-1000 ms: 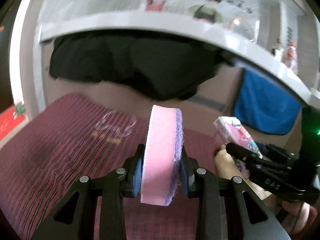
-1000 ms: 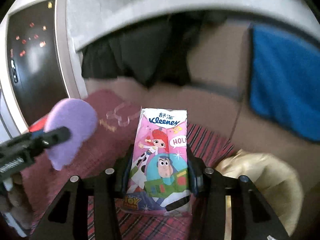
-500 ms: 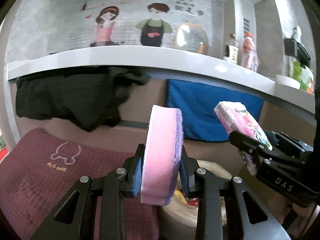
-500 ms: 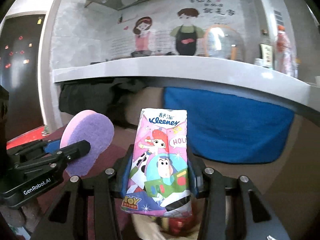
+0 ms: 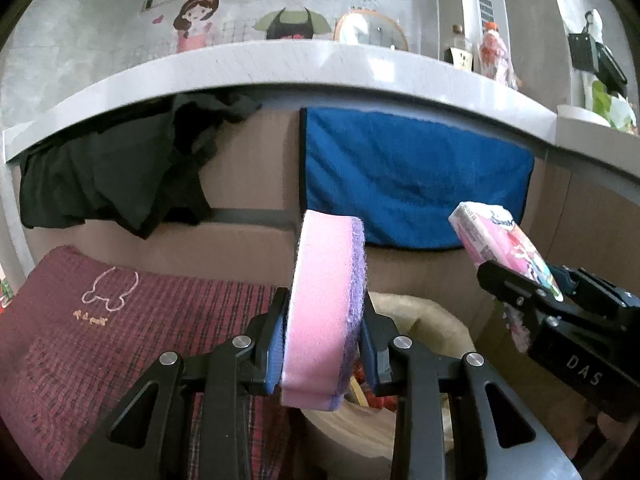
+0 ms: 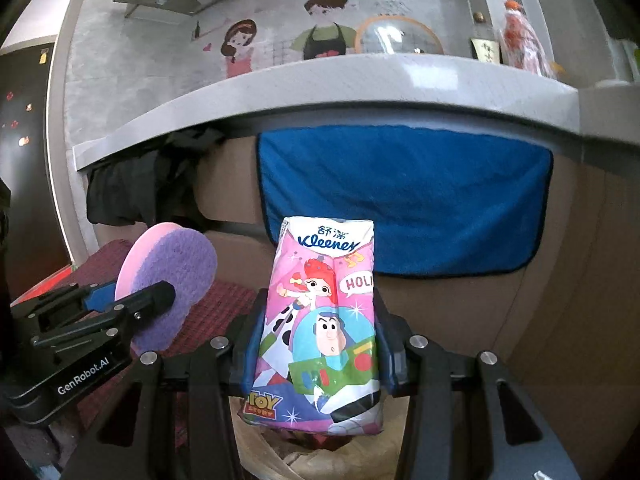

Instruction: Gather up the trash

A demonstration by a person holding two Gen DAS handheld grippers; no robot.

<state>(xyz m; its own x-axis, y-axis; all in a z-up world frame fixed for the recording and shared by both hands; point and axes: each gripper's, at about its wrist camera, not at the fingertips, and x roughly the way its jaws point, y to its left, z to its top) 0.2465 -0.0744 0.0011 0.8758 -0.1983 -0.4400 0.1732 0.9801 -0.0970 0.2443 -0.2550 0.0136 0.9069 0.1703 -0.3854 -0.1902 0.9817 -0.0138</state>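
both items are lifted but not yet dropped: the left gripper has its fingers clamped on the pink sponge, the right gripper on the tissue pack, both just above the bin. a second ago they were over the red cloth.

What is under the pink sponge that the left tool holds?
Under the sponge in the left tool stands an open bin lined with a pale bag. Some red and yellow scraps show inside; the sponge and tool cover the rest.
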